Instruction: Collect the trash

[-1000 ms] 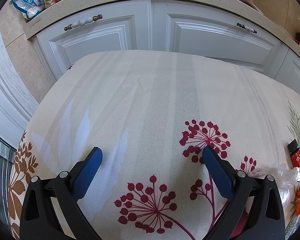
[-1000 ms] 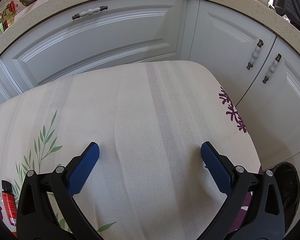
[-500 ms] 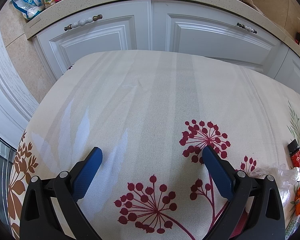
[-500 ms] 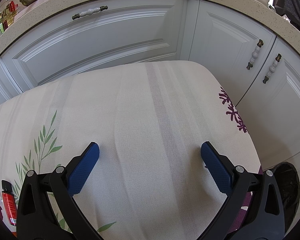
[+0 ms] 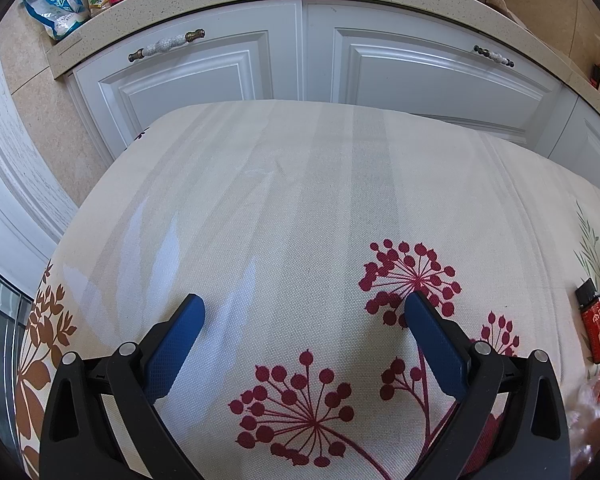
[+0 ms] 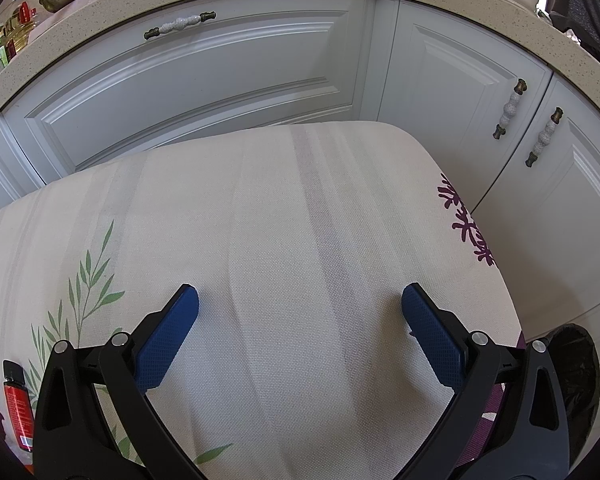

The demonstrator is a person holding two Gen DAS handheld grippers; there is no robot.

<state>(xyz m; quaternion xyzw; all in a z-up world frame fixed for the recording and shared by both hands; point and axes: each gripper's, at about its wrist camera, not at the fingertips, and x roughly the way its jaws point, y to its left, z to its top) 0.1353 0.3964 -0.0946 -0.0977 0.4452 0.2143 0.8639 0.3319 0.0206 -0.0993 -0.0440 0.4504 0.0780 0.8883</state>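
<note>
Trash (image 5: 598,326) looked light, crinkly, best pinched mid-body; left gripper (image 5: 302,308) and right gripper (image 6: 300,304) jaws were spread, empty.

Both wrist views: close above tablecloth (image 5: 300,200), facing cabinets (image 6: 220,72).
</note>
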